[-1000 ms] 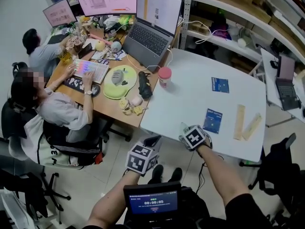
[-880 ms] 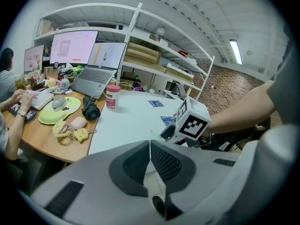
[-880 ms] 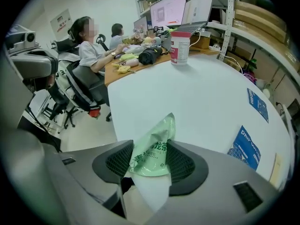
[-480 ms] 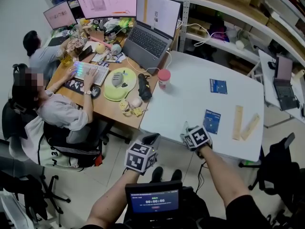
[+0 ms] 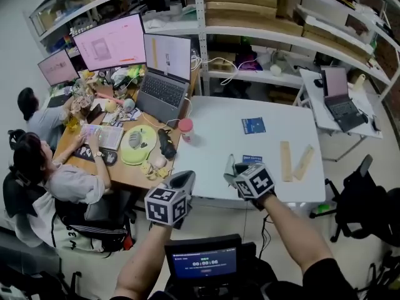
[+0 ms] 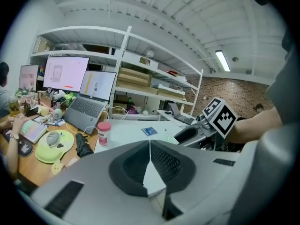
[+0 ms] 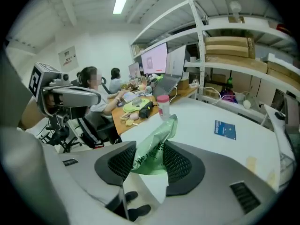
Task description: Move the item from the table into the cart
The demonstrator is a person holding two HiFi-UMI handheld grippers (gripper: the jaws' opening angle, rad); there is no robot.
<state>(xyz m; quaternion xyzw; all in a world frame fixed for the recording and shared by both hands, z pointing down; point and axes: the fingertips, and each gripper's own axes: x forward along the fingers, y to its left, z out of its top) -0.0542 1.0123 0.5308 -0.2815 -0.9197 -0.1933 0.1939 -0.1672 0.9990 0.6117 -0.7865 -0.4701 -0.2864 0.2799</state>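
My right gripper (image 7: 150, 149) is shut on a thin green plastic bag (image 7: 154, 144), which sticks up between its two black pads; its jaws have just been closing on it. In the head view the right gripper (image 5: 233, 174) hovers at the front edge of the white table (image 5: 219, 114), with the green bag (image 5: 230, 162) rising from it. My left gripper (image 5: 185, 180) hangs left of it, off the table's front corner, and its pads meet at the tips with nothing held (image 6: 150, 142). No cart is in view.
On the table lie two blue booklets (image 5: 254, 125) (image 5: 252, 159), two wooden strips (image 5: 285, 160) and a pink-lidded bottle (image 5: 185, 130). A cluttered desk (image 5: 134, 167) with seated people stands left. Shelves (image 5: 250, 5) run behind. A laptop table (image 5: 340, 105) is at the right.
Both grippers have lifted from the table's front edge. The right one now carries the green bag upward. The head view has tipped up and shows more of the shelves.
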